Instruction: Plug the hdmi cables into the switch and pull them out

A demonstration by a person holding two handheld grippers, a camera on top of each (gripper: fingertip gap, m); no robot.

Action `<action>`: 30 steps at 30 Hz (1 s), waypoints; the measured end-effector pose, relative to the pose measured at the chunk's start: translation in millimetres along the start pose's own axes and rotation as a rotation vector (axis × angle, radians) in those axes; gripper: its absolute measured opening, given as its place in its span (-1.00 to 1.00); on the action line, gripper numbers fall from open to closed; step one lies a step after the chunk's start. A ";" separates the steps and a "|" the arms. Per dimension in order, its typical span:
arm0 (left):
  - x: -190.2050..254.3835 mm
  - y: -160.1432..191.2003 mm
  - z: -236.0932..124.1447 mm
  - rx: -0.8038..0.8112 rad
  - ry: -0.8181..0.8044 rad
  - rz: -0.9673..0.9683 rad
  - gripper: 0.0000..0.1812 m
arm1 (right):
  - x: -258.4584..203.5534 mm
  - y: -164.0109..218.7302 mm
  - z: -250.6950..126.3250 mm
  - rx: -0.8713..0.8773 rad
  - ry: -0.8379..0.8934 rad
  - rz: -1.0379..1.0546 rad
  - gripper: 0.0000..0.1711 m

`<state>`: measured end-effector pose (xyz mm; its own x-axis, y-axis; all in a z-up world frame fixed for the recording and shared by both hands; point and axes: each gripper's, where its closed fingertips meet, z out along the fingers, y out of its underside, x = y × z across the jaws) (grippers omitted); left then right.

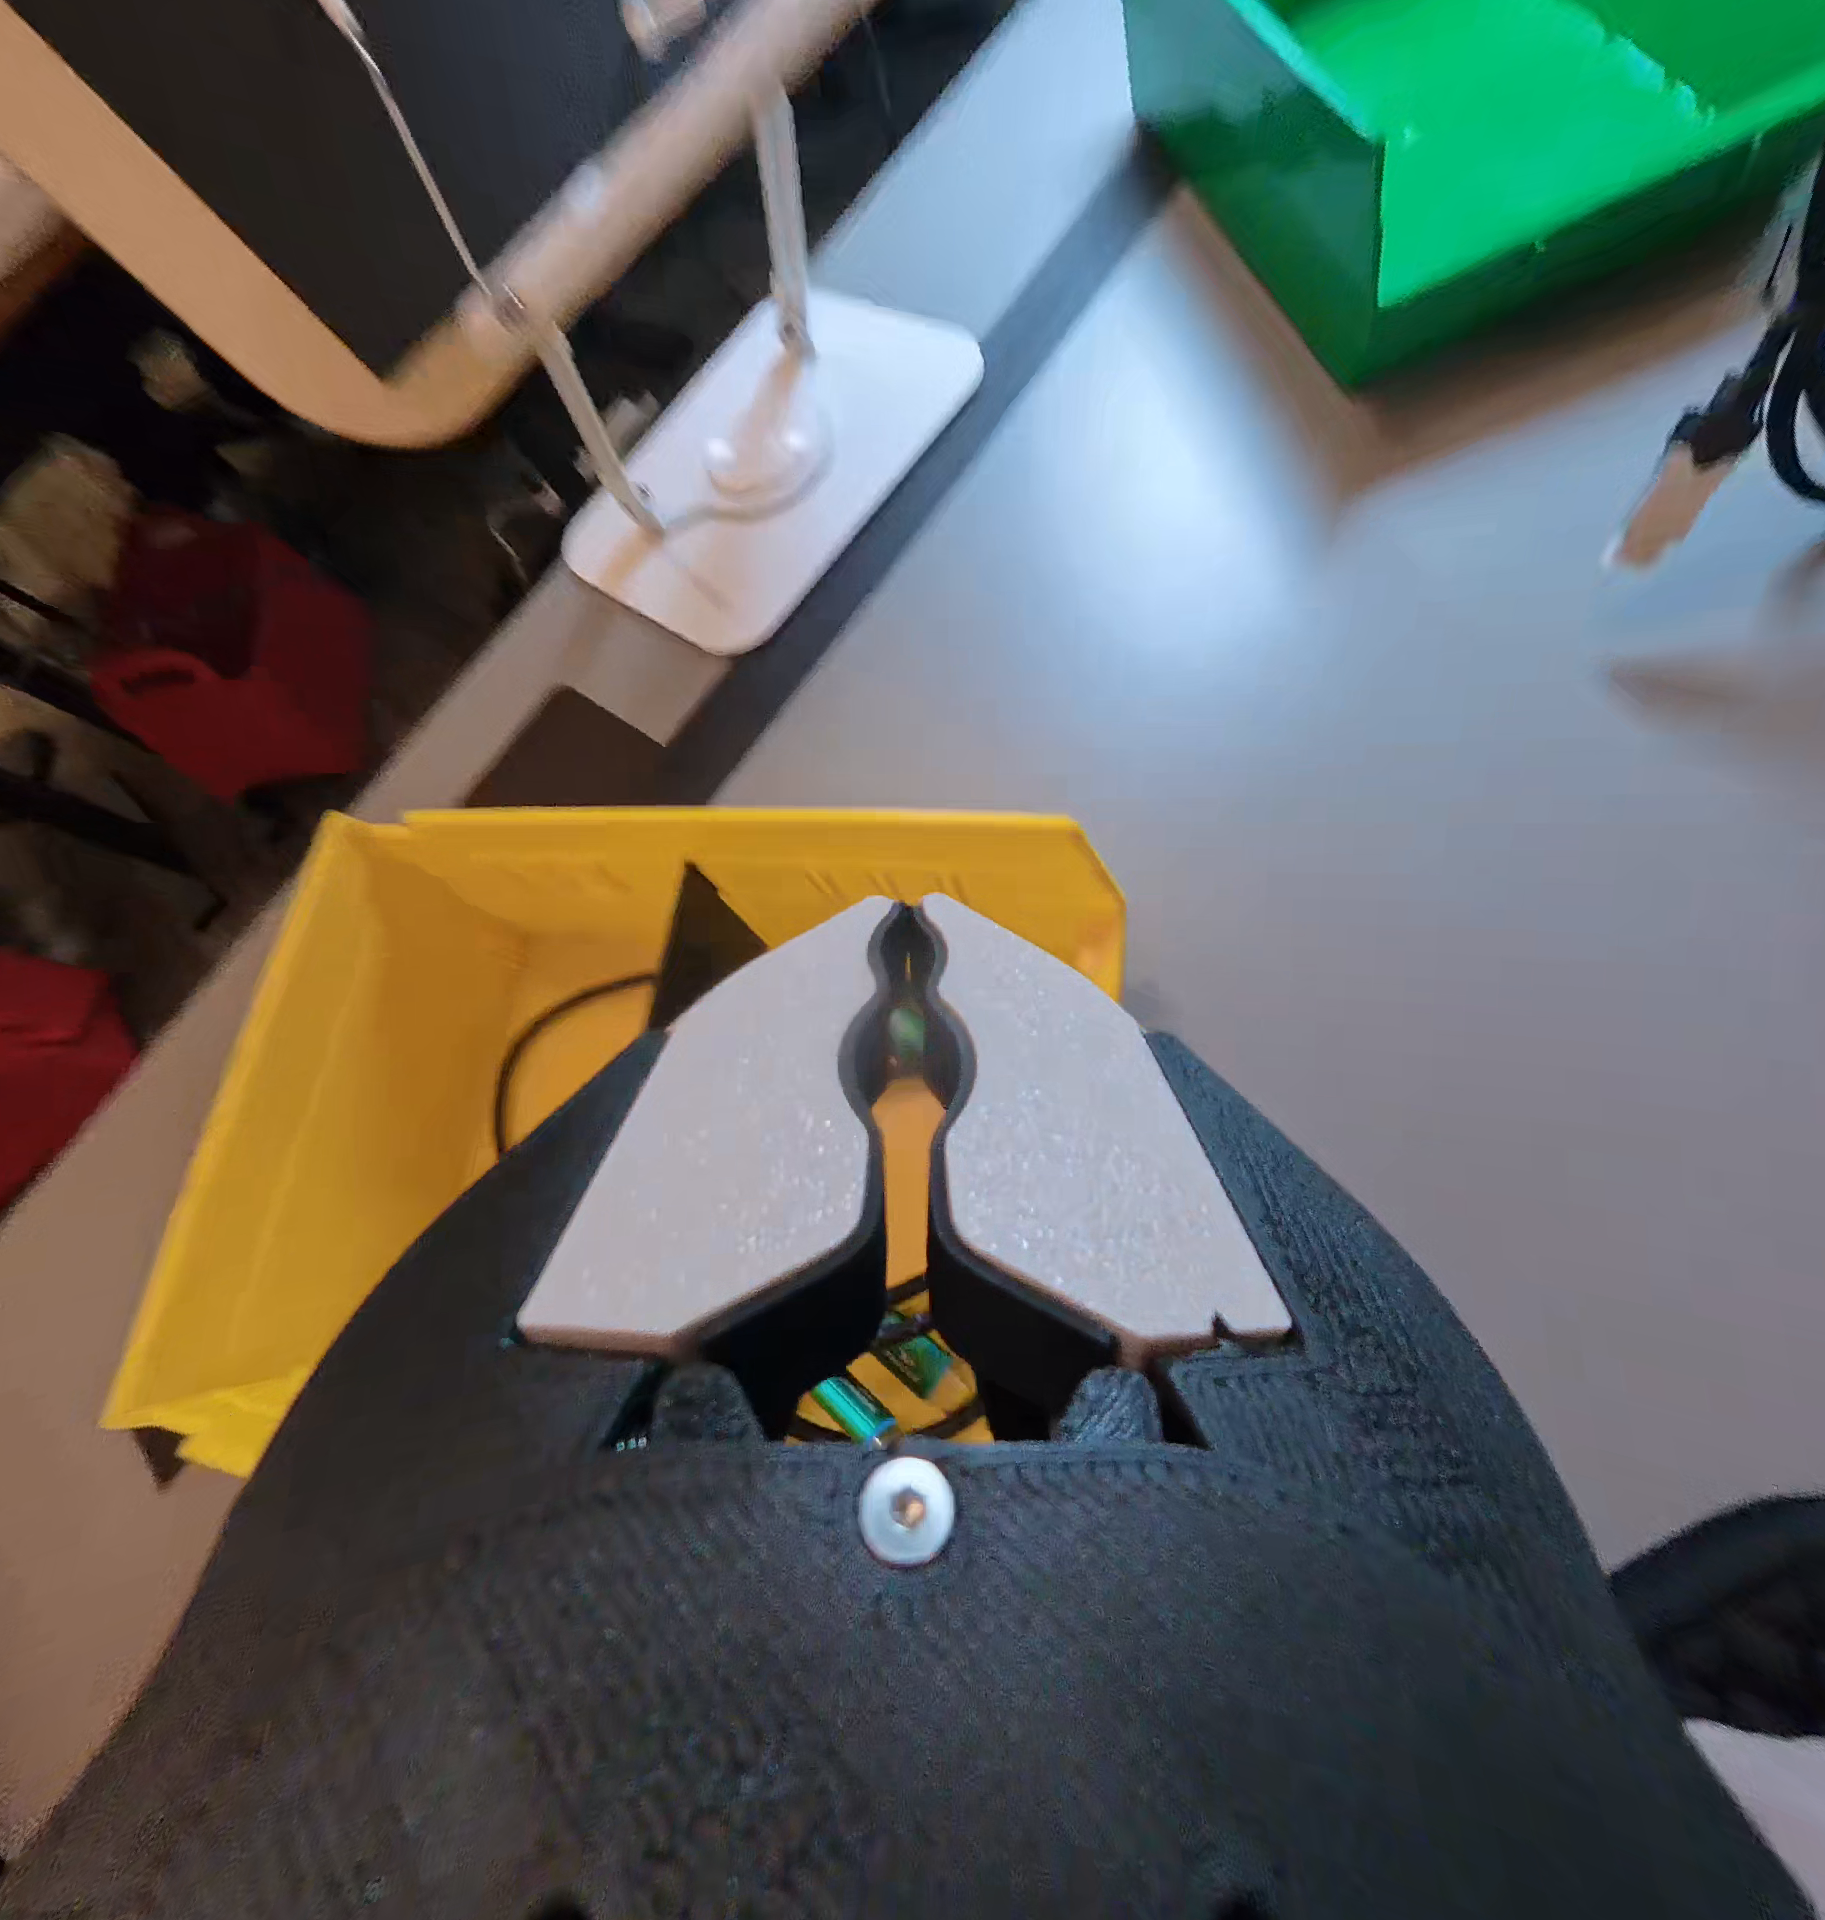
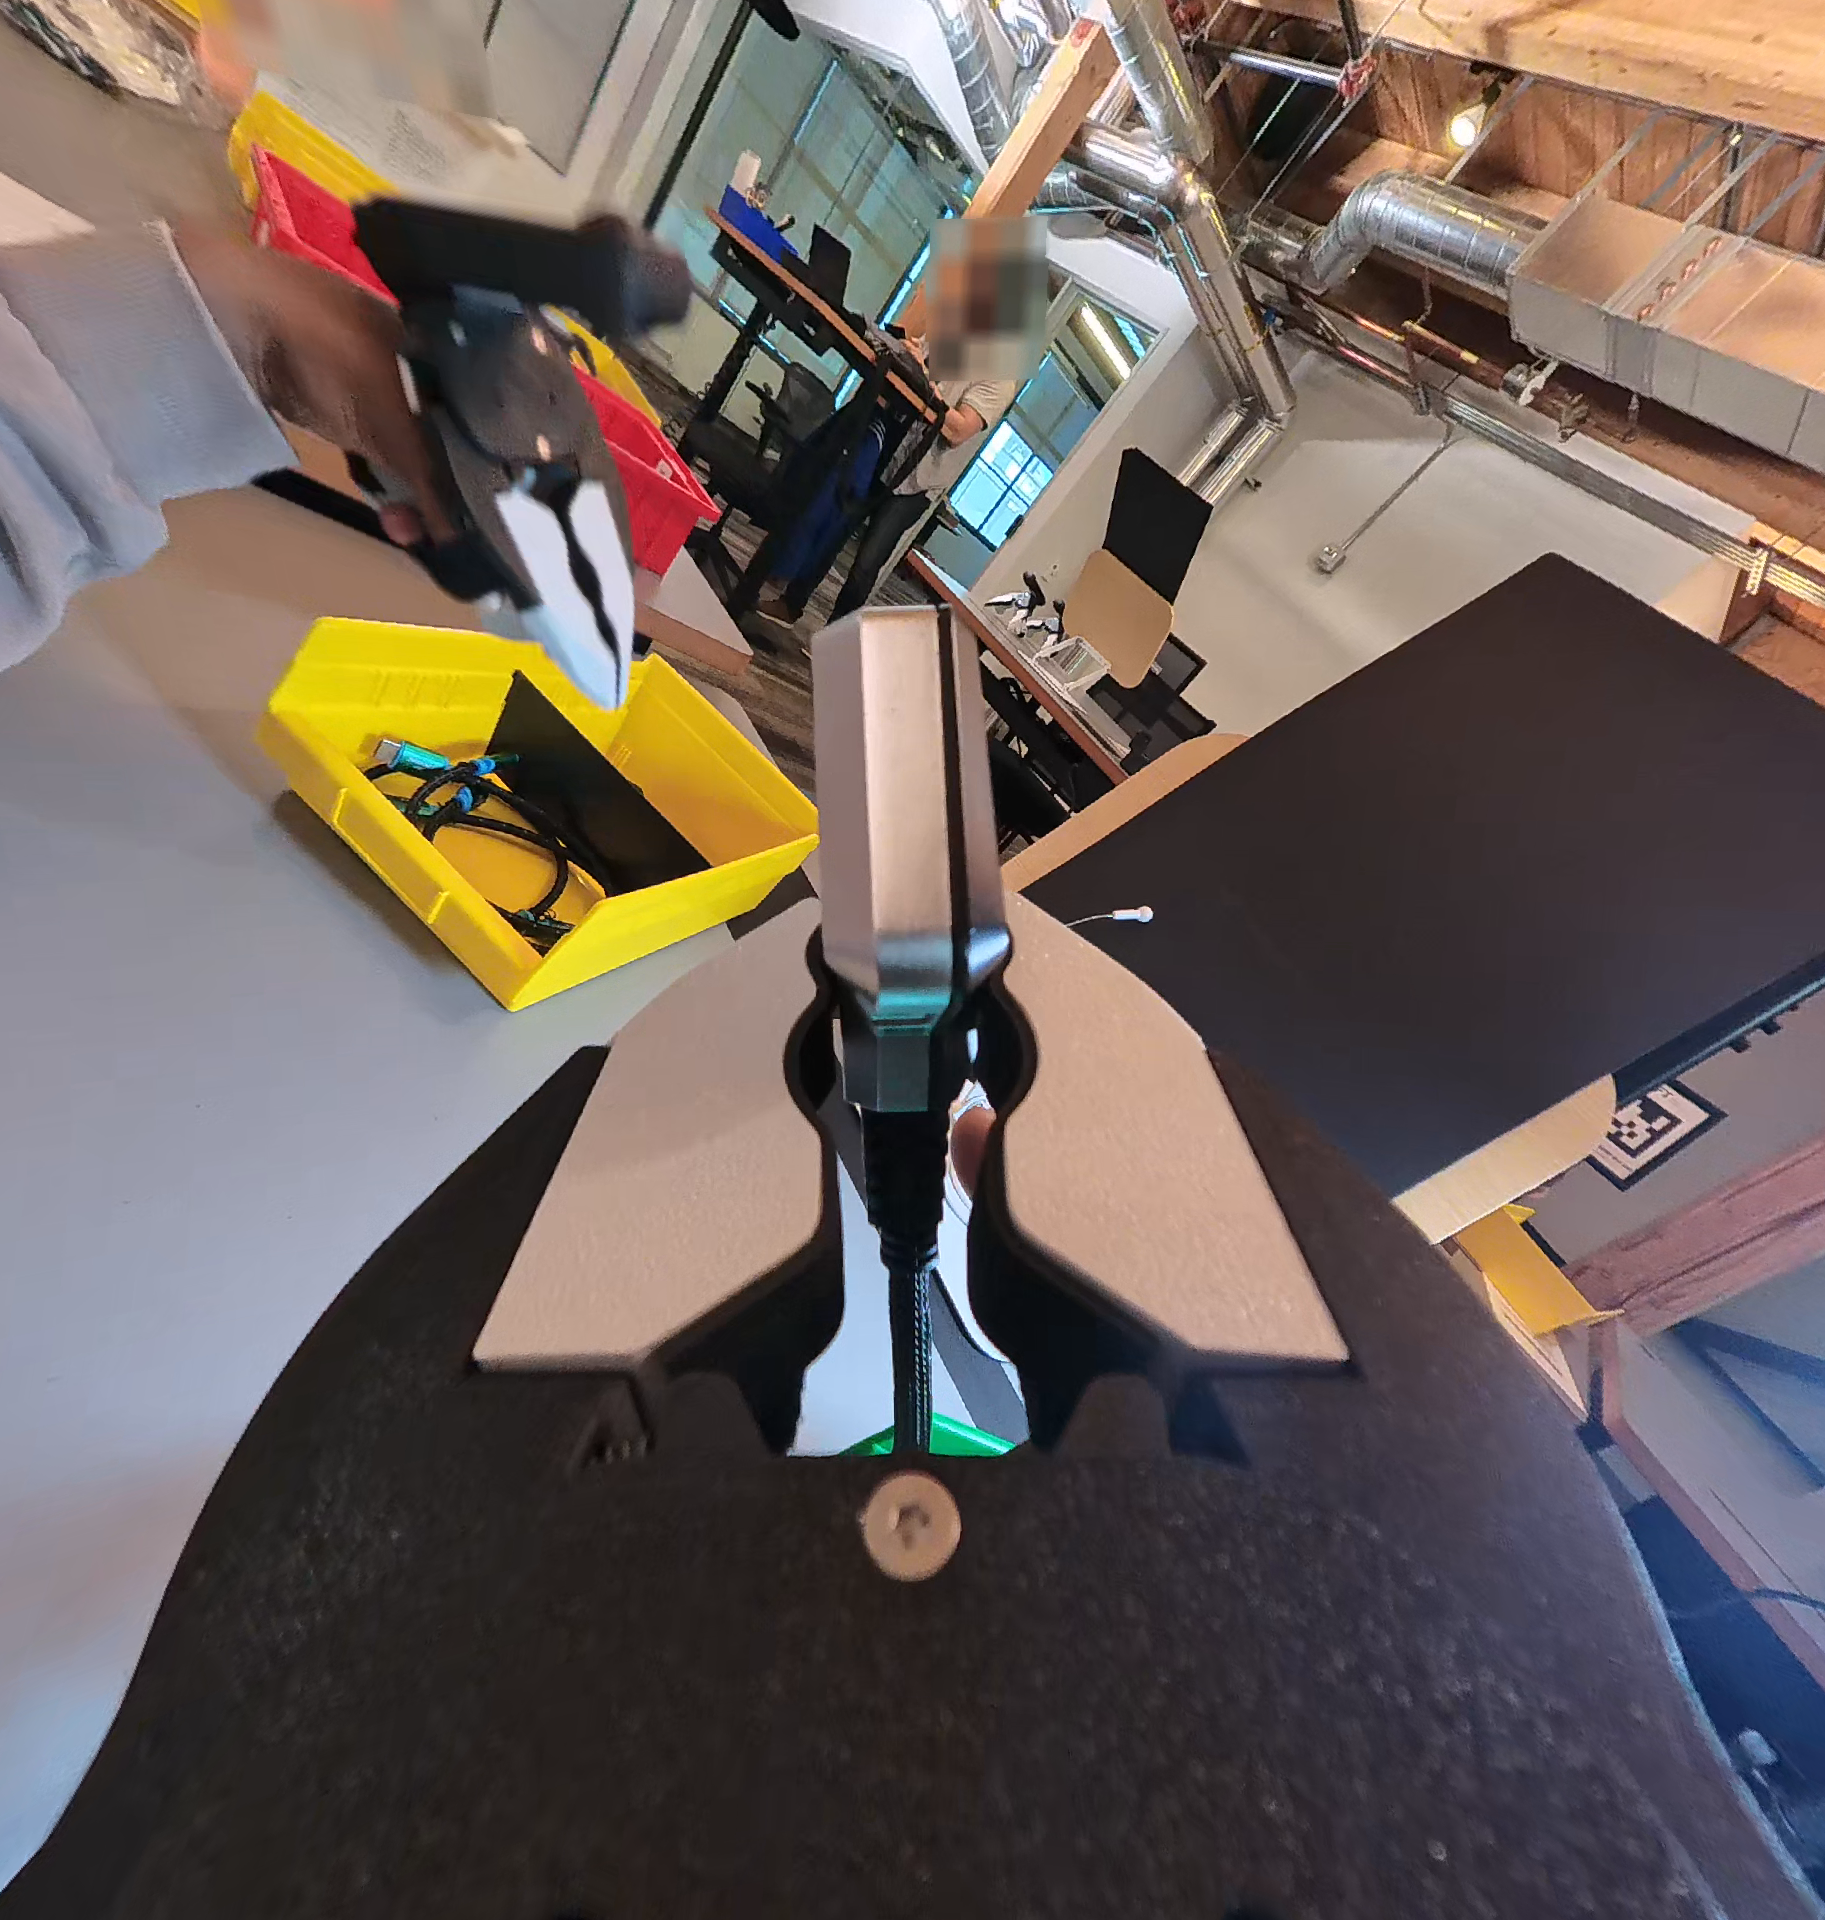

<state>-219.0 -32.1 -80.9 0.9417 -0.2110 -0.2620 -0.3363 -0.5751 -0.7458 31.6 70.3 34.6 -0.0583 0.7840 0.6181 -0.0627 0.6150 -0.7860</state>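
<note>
My right tongs (image 2: 903, 997) are clamped on a dark metal HDMI plug with a black braided cable (image 2: 892, 831), held up above the grey tabletop (image 2: 160, 1039). Only this view shows the open yellow plastic bin (image 2: 679, 883) whole, with coiled black cables (image 2: 503, 821) lying inside. My left tongs (image 1: 910, 914) sit pressed together with nothing between them, poised over that bin. The left view alone shows a green plastic bin (image 1: 1459, 208) and a white lamp base (image 1: 783, 468).
</note>
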 end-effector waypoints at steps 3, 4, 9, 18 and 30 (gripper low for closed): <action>4.2 47.3 44.4 -0.208 0.100 -0.088 -0.69 | -0.4 0.7 0.7 -0.001 -0.002 0.001 -0.73; 5.0 61.6 59.7 -0.254 0.135 -0.130 -0.64 | -0.2 1.6 0.9 -0.003 -0.001 0.001 -0.73; 13.5 92.7 105.1 -0.344 0.221 -0.299 -0.57 | 4.0 7.4 0.5 -0.013 0.006 0.012 -0.73; 22.5 105.3 118.1 -0.380 0.275 -0.332 -0.81 | 5.5 9.8 -0.1 -0.016 0.006 0.024 -0.73; -20.9 15.2 14.2 0.017 0.047 -0.199 -0.83 | 9.9 7.7 -4.3 -0.005 0.020 0.030 -0.73</action>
<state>-243.7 -25.2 -95.4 0.9881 -0.1315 -0.0792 -0.1427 -0.5956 -0.7905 34.8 83.1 34.5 -0.0404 0.8038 0.5935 -0.0558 0.5912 -0.8046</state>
